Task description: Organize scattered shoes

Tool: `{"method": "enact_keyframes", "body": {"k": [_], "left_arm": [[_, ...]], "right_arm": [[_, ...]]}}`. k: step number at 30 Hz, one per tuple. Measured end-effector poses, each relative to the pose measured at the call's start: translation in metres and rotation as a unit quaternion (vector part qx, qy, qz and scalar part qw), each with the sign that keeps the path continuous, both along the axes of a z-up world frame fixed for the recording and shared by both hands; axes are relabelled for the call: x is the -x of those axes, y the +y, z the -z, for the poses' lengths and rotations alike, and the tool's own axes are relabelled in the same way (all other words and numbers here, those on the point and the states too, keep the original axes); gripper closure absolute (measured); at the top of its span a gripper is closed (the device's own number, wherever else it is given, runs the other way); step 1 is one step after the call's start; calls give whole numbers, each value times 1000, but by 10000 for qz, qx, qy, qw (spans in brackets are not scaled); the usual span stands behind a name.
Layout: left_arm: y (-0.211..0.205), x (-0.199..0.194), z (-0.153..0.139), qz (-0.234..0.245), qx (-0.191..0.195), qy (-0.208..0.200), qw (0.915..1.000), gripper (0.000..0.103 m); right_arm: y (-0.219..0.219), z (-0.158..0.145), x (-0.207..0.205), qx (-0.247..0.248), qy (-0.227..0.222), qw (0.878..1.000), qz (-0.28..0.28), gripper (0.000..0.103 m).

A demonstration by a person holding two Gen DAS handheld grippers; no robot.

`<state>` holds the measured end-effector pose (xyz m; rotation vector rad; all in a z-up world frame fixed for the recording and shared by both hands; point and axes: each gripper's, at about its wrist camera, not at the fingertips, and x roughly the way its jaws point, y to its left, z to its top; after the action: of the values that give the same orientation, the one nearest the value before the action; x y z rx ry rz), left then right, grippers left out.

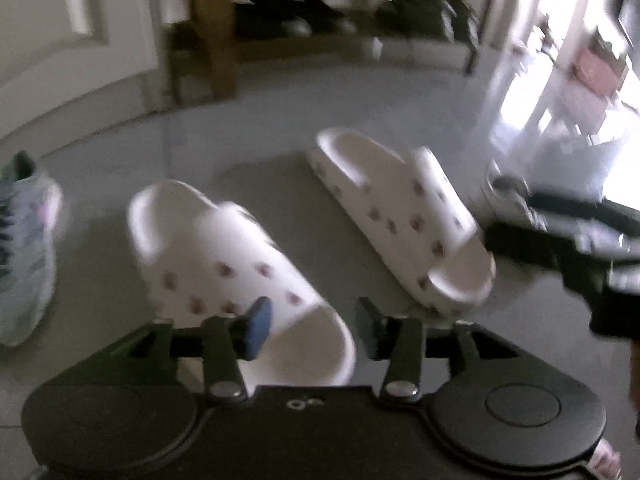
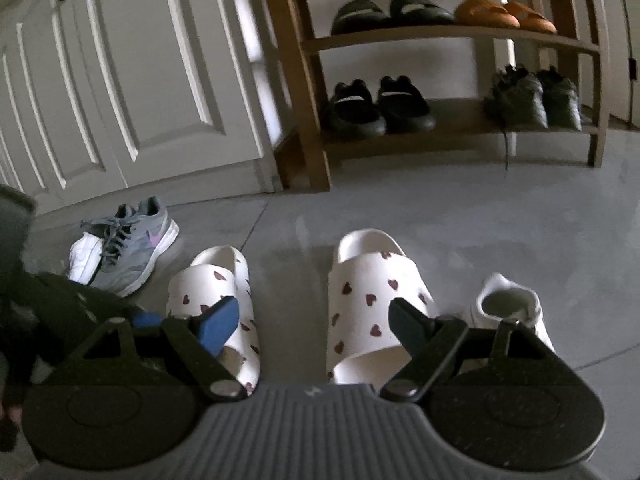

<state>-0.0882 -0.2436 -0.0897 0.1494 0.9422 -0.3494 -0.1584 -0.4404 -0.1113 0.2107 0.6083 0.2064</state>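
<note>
Two white slides with small dark hearts lie on the grey floor. In the left wrist view the near slide (image 1: pixel 236 280) lies under my open left gripper (image 1: pixel 312 326), toe end between the fingers; the second slide (image 1: pixel 404 216) lies to its right, touched by nothing. In the right wrist view the left slide (image 2: pixel 218 300) and the right slide (image 2: pixel 372 304) lie side by side, toes toward me. My right gripper (image 2: pixel 316 324) is open above the gap between them and holds nothing. It also shows in the left wrist view (image 1: pixel 560 248), right of the second slide.
A grey sneaker with a pink logo (image 2: pixel 132 248) lies on a white shoe at left. A white sneaker (image 2: pixel 508 308) sits right of the slides. A wooden shoe rack (image 2: pixel 448 40) at the back holds black, orange and dark green pairs. White panelled doors (image 2: pixel 120 80) stand left.
</note>
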Motion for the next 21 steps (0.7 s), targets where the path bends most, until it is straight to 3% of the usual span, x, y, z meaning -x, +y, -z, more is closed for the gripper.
{"method": "enact_keyframes", "body": {"k": [6, 10, 17, 21], "left_arm": [[16, -18, -5, -336, -284, 255, 9987, 38], [27, -25, -5, -620, -483, 219, 9967, 37], [36, -29, -5, -902, -550, 382, 9937, 37], [43, -30, -4, -1040, -595, 407, 9920, 36]], "right_arm": [[7, 0, -1, 34, -27, 9999, -124, 19], [20, 0, -1, 368, -204, 9983, -397, 19], [58, 11, -13, 1023, -521, 9832, -1417, 19], [73, 21, -20, 1178, -521, 9779, -1647, 19]]}}
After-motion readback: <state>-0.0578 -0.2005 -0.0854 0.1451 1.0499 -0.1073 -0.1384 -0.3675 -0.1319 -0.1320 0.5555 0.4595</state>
